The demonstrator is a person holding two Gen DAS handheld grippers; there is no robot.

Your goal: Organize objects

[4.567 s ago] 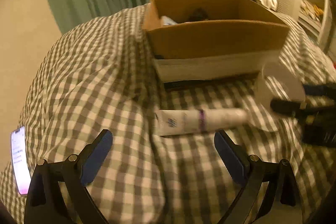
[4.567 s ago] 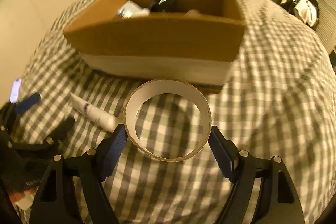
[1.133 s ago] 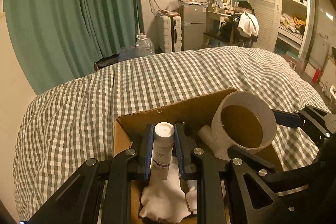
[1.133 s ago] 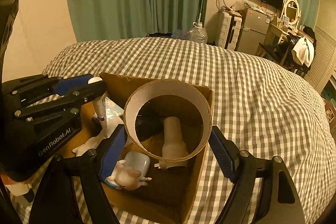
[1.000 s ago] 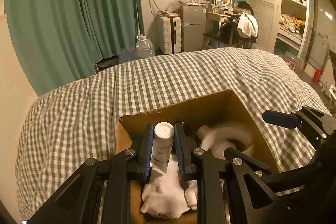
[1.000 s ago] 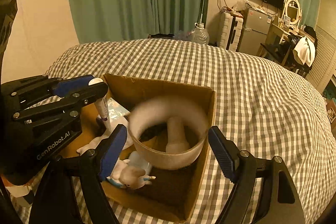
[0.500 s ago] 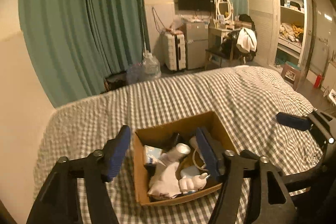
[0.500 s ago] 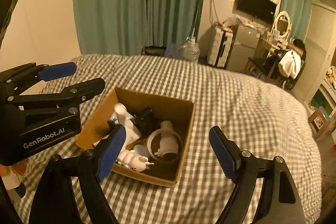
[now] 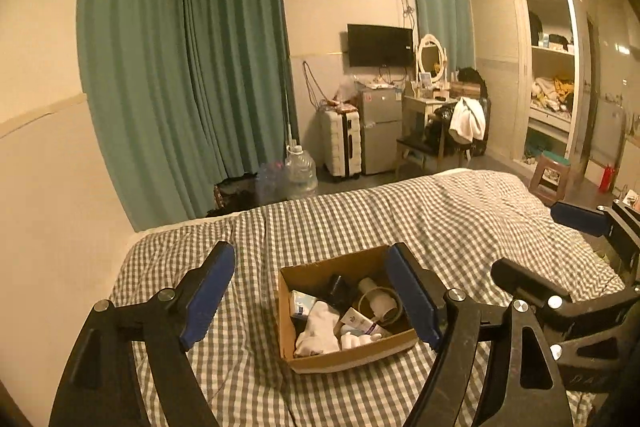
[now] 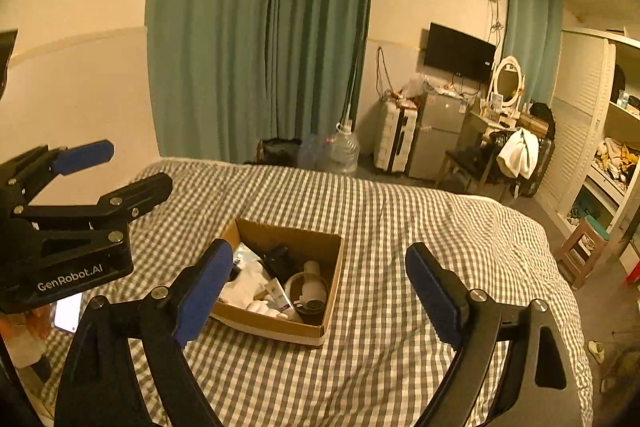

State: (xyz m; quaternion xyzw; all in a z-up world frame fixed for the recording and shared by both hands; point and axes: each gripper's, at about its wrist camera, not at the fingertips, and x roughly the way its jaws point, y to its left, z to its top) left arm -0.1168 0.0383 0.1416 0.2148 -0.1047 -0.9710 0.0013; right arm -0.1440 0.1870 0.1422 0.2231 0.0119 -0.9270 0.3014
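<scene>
An open cardboard box [image 9: 352,354] sits on the checked bed; it also shows in the right wrist view [image 10: 280,329]. Inside lie the tape ring [image 9: 379,302], the white tube [image 9: 362,323], white cloth [image 9: 318,331] and other small items. In the right wrist view the ring [image 10: 310,291] and tube [image 10: 280,294] lie side by side. My left gripper [image 9: 312,301] is open and empty, high above the box. My right gripper [image 10: 320,293] is open and empty, also well above it.
The checked bed cover [image 10: 400,227] spreads around the box. A phone [image 10: 68,313] lies at the bed's left edge. Green curtains [image 9: 180,87], a water jug [image 9: 300,173], a suitcase and fridge, a dresser and a wardrobe [image 9: 548,87] stand beyond the bed.
Both grippers let go of the tube and the tape ring into the box, opened wide, and have drawn back and upward, so the box looks smaller now.
</scene>
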